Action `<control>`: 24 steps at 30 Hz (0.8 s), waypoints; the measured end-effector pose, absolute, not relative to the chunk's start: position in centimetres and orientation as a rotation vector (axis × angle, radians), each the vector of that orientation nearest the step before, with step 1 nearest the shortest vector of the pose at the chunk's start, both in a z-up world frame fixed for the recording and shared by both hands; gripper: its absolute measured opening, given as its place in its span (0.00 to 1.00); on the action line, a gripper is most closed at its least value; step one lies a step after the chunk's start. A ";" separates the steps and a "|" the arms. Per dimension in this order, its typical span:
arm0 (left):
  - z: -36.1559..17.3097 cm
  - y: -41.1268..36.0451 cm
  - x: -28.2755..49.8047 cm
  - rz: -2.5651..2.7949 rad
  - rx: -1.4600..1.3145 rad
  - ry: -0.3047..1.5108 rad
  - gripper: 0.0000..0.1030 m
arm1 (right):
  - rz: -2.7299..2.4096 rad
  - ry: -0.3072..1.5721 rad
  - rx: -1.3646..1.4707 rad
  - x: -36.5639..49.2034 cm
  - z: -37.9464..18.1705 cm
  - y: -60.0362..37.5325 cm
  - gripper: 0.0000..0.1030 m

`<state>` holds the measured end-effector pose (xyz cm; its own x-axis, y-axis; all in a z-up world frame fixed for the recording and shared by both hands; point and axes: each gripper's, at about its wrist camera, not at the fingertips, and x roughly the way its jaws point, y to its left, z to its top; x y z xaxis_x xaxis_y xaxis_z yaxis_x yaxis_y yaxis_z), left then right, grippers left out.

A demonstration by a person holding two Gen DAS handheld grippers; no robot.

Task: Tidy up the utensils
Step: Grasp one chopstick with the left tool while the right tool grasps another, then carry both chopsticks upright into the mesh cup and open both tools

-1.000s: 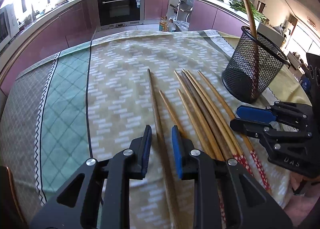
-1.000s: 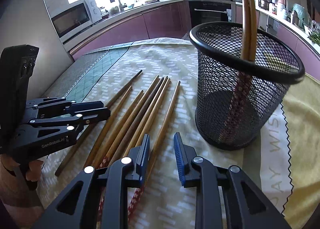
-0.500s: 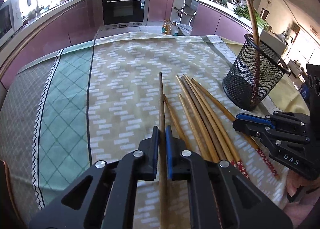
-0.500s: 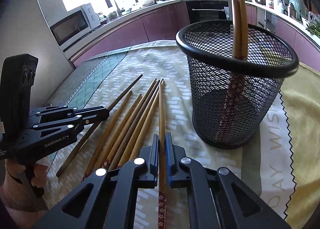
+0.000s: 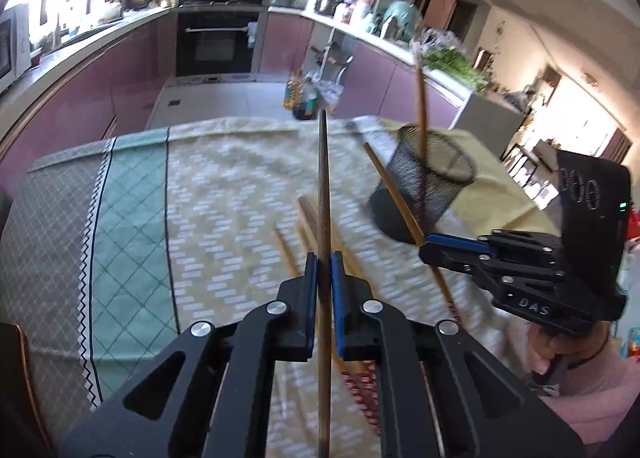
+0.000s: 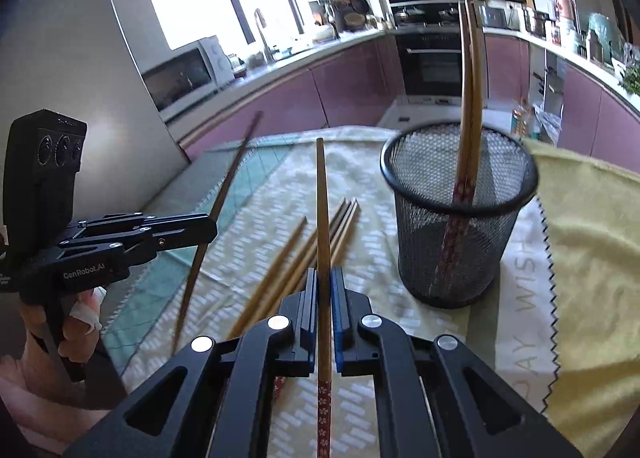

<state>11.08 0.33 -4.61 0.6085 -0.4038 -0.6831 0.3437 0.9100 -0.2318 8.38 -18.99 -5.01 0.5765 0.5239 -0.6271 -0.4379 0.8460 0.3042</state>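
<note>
Right wrist view: right claw (image 6: 324, 286) and left claw (image 5: 323, 272) each pinch a chopstick; tilt tips upright over mesh holder (image 6: 460, 218), then release.

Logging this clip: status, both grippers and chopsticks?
Left gripper shut on dark chopstick. Right gripper shut on light chopstick. Mesh holder upright, unobstructed.

A home kitchen: built-in oven (image 5: 218, 40), purple cabinets (image 6: 344, 94), microwave (image 6: 184, 76), cluttered countertop (image 5: 360, 28).
</note>
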 end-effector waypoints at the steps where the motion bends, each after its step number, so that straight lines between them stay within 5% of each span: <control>1: -3.9 0.3 10.7 -0.449 -0.089 0.796 0.07 | 0.567 0.761 0.125 8.2 -4.6 -19.3 0.06; 24: 4.9 -2.8 10.2 -0.631 -0.141 0.580 0.07 | 0.525 0.528 0.159 7.9 2.4 -24.5 0.06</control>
